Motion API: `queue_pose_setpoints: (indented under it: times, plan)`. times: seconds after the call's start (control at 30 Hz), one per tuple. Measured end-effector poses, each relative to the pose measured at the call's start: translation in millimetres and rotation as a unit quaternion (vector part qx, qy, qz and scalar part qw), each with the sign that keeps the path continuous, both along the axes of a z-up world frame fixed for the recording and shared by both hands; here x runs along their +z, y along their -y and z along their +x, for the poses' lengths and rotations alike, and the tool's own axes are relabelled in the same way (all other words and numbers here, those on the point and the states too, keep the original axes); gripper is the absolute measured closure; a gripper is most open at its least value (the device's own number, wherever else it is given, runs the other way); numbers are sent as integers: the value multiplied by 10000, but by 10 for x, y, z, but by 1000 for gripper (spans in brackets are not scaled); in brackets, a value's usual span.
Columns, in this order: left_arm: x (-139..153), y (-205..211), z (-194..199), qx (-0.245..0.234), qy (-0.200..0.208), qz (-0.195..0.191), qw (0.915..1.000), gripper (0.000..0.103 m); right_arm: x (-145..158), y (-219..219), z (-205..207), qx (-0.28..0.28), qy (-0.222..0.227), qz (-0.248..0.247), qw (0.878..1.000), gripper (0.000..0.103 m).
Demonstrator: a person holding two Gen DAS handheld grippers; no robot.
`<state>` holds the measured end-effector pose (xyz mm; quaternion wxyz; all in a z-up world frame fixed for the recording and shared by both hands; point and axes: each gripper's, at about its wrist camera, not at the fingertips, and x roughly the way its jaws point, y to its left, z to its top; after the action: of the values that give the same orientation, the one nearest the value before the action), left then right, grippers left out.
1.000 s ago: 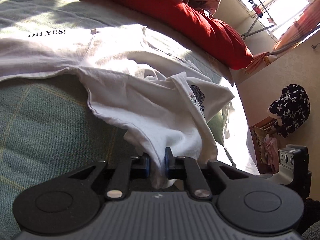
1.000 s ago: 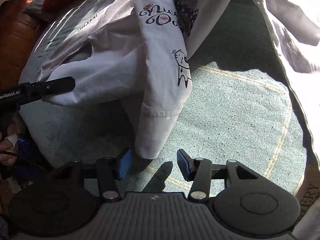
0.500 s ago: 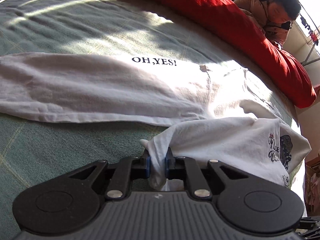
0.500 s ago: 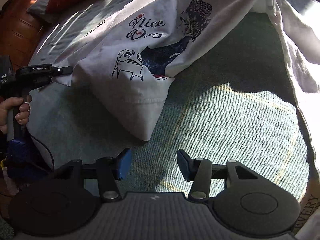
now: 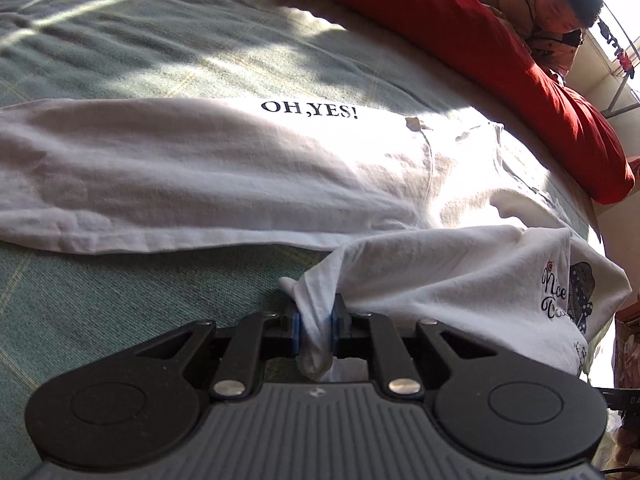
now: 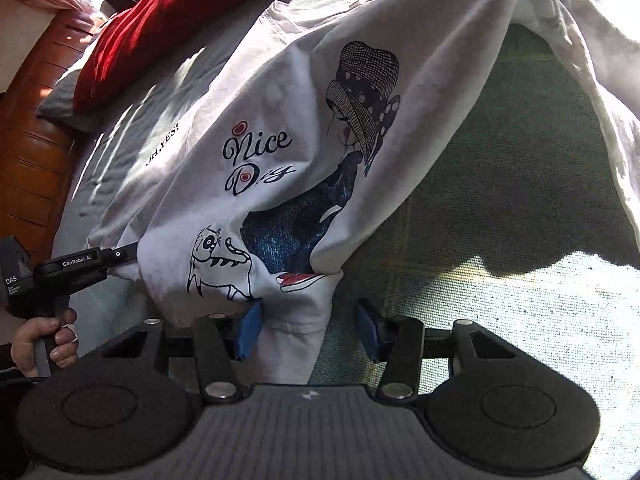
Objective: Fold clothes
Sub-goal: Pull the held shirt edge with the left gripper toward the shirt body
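Left wrist view: the left gripper (image 5: 314,322) pinched a bunched corner of the white printed T-shirt (image 5: 460,280), lying toward three o'clock on the green bedspread (image 5: 120,300).

Right wrist view: the right gripper (image 6: 308,330) stood spread, the hem between its jaws, ungripped. Folding looked barely begun.

The left gripper (image 5: 314,322) has dragged its pinched shirt (image 5: 460,276) corner down across the bed — the right gripper (image 6: 308,330) has moved in around the hem.
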<state>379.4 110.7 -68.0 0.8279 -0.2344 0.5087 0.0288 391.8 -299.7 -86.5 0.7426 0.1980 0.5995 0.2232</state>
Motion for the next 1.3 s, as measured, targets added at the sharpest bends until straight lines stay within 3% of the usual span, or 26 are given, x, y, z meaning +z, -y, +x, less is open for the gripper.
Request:
queue_pose_setpoints:
  times: [0.07,0.2,0.3,0.53,0.7,0.83,0.97,1.07,1.17,1.3]
  plan:
    - [1,-3,0,9,-3,-20,10000,91,-46,-84,60,-28,-72,-5,10000,49]
    - [113,28,-37,-134,7,8,9999,91,82,-295,49,167,40,-308,9994,73]
    - [237,65,-78,-300,20,49,9995,92,254,-239,24,92,77,-218,9997,82]
    - [647,313,-315,-929,-112,-193,9954,92,922,116,-98,25,316,-27,9995,84]
    - [860,526,-570,-1366,-445,-598,9878,92,1329,320,-266,544,366,-596,9961,84]
    - [847,647,-755,-1536,-824,-815,9813,92,1525,406,-407,915,267,-944,9910,84]
    - [618,628,-793,-1443,-1251,-614,9797,91,1396,251,-554,1604,-57,-1392,9772,75]
    - [460,552,-780,-1239,-1467,-388,9806,90,1167,147,-633,1758,-261,-1703,9692,73]
    - [439,493,-771,-1230,-1582,-300,9793,83,1053,244,-666,1490,-395,-1680,9737,73]
    - [580,523,-738,-1470,-1454,141,9783,79,1009,485,-680,960,-473,-1666,9802,72]
